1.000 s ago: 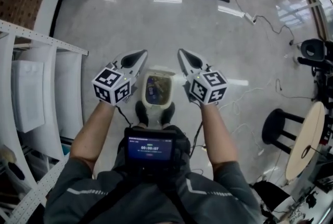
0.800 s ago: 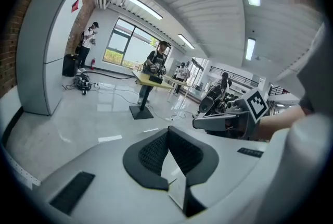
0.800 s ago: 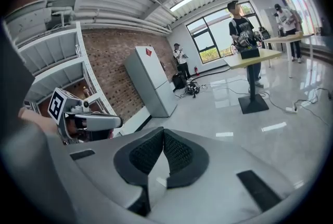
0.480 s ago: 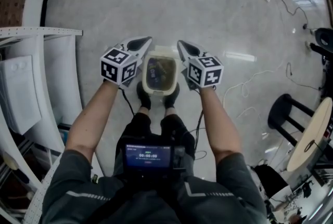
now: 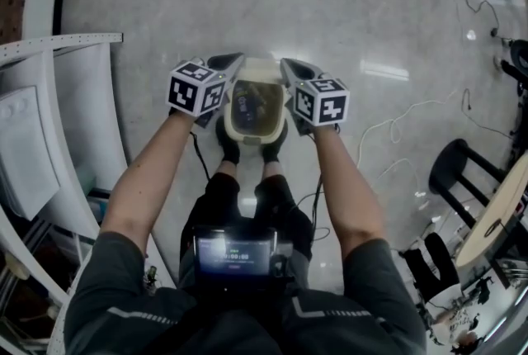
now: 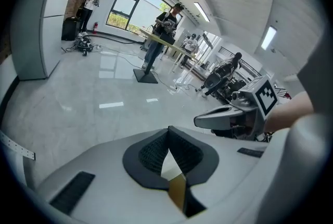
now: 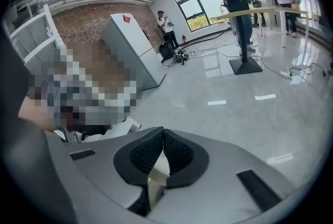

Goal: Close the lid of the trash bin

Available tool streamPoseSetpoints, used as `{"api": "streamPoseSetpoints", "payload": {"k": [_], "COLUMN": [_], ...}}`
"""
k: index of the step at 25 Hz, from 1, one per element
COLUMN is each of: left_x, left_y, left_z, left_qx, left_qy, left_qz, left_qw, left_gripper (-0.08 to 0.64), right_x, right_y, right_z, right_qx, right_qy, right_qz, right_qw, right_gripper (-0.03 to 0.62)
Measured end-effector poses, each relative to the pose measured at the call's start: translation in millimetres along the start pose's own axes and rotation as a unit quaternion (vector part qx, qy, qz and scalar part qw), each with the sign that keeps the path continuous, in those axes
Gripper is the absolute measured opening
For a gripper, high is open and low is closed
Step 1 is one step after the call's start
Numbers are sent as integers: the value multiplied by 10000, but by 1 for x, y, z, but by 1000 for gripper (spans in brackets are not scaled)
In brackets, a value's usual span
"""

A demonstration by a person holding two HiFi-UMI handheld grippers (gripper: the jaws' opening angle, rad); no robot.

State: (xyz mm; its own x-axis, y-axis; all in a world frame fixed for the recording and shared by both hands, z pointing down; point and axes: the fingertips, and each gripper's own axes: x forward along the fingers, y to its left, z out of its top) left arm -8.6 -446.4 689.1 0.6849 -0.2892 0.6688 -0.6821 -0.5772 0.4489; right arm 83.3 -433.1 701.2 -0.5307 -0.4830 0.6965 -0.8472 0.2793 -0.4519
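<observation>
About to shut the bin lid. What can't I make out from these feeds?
Cream plastic trash bin, head view: lid and hinge too small to tell from the rim; contents a dark blur.
Left gripper and right gripper, head view: contact with the bin unclear from above.
Both gripper views: shut fingers and gripper bodies hide the bin, bar a pale sliver.
Bin base, head view: hidden under its own rim.
</observation>
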Motion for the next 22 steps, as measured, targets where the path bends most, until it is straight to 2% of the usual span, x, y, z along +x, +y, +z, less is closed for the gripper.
{"api": "streamPoseSetpoints", "payload": {"k": [10,17,22], "left_x": [16,12,2], "left_y": [0,-11,-25], "left_z": [-25,-48,-71], "left_qx": [-6,-3,-45], "left_qy": [400,559,663], "left_qz": [-109,-149,-198], "left_qw": [9991,9983,9976], "left_gripper": [2,2,2], "right_x": [11,5,-6], "right_y": [-6,1,10], "right_z": [-26,-40,-68], "right_qx": [198,428,427], "right_qy": [234,156,270], "right_qz": [-6,-5,-43], "right_qw": [9995,9990,9987], "right_gripper": [11,11,11]}}
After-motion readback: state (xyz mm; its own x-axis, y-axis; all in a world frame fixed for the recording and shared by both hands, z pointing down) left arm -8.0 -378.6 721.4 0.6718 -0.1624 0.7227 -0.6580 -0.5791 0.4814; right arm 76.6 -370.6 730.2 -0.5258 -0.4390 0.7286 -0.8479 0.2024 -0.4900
